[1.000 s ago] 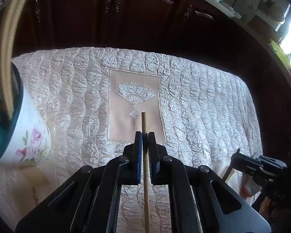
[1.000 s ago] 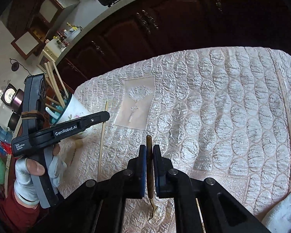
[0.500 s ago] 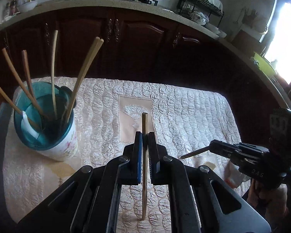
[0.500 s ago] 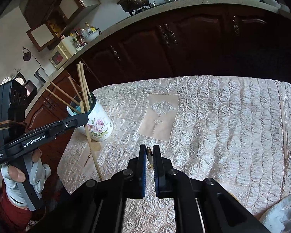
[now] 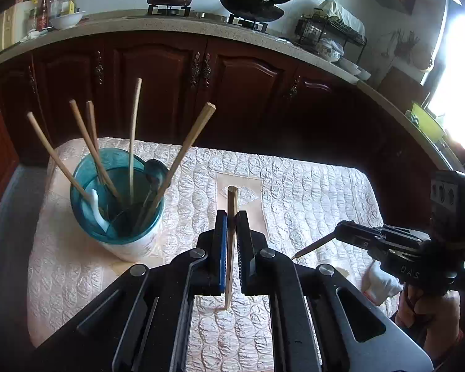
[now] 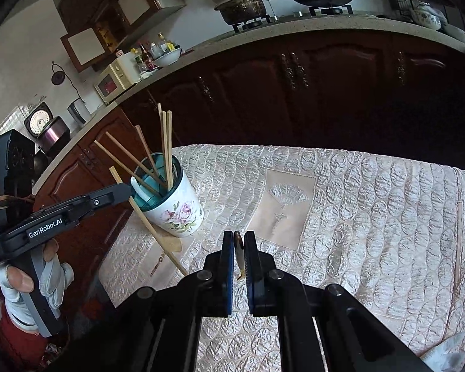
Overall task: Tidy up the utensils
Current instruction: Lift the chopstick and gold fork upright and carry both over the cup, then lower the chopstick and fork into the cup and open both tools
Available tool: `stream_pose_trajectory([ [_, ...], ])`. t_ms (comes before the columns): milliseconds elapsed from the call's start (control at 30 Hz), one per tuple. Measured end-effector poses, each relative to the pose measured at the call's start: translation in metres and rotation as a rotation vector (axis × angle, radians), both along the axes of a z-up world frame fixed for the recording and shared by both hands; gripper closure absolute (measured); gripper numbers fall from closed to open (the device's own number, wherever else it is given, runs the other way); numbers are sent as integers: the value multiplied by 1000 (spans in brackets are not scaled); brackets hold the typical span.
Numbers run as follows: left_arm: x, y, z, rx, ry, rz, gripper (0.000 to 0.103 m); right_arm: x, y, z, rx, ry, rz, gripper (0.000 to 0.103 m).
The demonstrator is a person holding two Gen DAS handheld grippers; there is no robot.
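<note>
Chopstick [image 5: 231, 235]: pale wood, squared tip, clamped upright; length partly hidden.

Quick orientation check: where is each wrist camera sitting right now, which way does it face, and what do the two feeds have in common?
Left wrist: rides the left gripper, above the quilted table, facing the cabinets; it grips a chopstick; the right gripper enters at right.
Right wrist: rides the right gripper, facing the same cabinets; shut on a dark utensil; the left gripper and gloved hand show at left.
Shared: floral cup, quilted table, stove pots.
</note>
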State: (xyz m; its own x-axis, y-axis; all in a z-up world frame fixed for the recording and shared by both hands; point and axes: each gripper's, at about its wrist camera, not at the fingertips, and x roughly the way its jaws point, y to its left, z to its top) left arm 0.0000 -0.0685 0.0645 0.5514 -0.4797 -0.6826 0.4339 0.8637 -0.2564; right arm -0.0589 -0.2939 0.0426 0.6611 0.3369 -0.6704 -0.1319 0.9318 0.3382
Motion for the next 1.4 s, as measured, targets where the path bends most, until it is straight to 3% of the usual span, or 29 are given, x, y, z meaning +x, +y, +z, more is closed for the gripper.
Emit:
stream_pose_trajectory([
  [200, -3, 16, 13, -21, -12, 10, 99, 6, 13, 8, -15, -7, 28, 97],
  [400, -1, 51, 54, -53, -34, 22, 99, 13, 30, 28, -23, -40, 72, 97],
  [633, 2, 91, 113, -39, -150, 95, 99, 32, 63, 58, -3, -96, 149, 97],
  [800, 16, 103, 134, -19, -225, 153, 99, 55, 93, 78, -2, -135, 205, 97],
  [1100, 56, 106, 104, 58, -233, 241, 99, 103, 139, 78, -49, -127, 236, 97],
  [1400, 78, 98, 53, 94, -169, 255, 99, 136, 157, 31, -71, -30, 244, 97],
])
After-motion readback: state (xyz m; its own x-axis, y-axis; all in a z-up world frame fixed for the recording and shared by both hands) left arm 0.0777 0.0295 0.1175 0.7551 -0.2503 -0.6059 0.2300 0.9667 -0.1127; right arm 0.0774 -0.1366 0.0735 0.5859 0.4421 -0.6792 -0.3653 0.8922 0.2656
